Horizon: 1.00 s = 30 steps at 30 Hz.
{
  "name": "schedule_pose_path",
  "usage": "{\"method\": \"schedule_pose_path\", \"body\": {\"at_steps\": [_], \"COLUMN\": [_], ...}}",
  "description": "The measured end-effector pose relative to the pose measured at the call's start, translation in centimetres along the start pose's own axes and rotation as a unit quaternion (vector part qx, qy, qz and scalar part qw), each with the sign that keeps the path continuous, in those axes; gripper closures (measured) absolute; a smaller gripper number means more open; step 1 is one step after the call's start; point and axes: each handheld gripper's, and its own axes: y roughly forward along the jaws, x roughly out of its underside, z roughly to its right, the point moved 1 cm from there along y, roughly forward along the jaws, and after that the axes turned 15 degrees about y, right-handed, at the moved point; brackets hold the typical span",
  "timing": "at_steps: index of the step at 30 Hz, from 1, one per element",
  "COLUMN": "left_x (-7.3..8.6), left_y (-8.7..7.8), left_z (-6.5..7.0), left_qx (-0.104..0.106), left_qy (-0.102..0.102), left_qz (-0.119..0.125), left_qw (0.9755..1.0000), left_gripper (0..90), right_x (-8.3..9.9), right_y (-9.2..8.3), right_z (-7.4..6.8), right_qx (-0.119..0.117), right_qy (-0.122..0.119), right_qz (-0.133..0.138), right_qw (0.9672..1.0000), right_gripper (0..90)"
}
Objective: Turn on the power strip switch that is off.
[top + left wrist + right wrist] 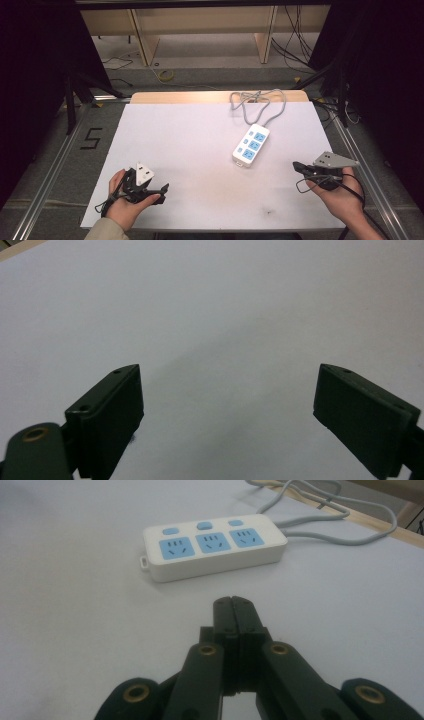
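Right gripper jaws together, empty; power strip just beyond.

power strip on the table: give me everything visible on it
The power strip is a white, plastic-looking bar with three blue sockets in a row, a small blue button beside each, and a small tab at its near end. It lies flat, face up, angled on the white table, right of centre. Its grey cable loops toward the far edge. Nothing plugged in; no gripper touches it.

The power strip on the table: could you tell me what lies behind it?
Behind the power strip, its grey cable loops over the white table cover toward the wooden edge. Its plug cannot be made out.
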Motion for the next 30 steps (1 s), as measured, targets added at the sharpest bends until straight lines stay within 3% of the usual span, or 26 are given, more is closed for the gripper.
{"method": "schedule_pose_path", "body": {"at_steps": [30], "left_x": [-0.4], "left_y": [0.3], "left_z": [0.5], "left_qx": [0.008], "left_qy": [0.008], "left_qz": [0.0], "left_qw": [0.9999], "left_gripper": [13.0], "right_x": [-2.5], "right_y": [3.0], "right_z": [-1.0], "right_qx": [-0.004], "right_qy": [-0.008], "right_qz": [-0.005], "right_qw": [0.9999], "right_gripper": [90.0]}}
